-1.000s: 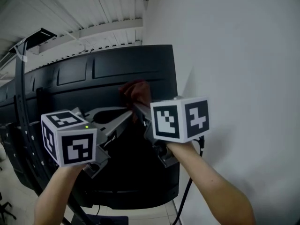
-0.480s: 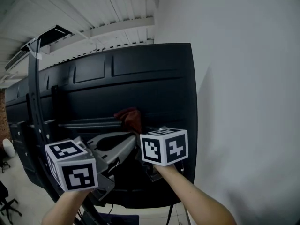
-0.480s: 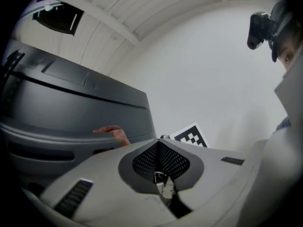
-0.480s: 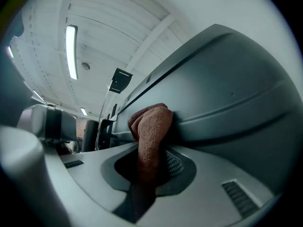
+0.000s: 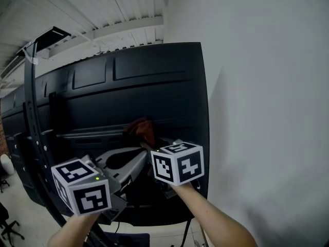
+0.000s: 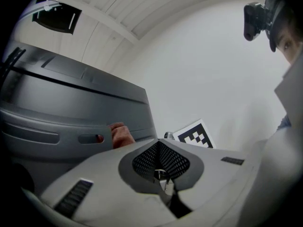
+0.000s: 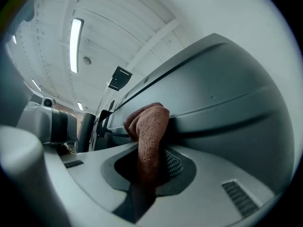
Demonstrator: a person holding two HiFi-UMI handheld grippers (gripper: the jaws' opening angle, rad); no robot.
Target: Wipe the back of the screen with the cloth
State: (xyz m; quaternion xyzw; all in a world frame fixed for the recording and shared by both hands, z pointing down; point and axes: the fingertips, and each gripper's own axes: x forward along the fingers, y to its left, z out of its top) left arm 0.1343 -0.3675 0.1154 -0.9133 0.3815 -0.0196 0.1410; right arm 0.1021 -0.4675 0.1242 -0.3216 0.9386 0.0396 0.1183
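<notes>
Cloth (image 5: 142,130): brown, pinched by right gripper (image 7: 150,148), pressed against screen (image 5: 154,86) back near its lower right edge. Left gripper (image 6: 158,143): pressed together, empty. Risk: cloth snags on the ridge and pulls free.

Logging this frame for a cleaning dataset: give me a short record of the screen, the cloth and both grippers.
screen: black back panel, upright beside white wall
cloth: reddish-brown, bunched against screen's back
right gripper: shut on cloth
left gripper: jaws together, nothing between them
</notes>
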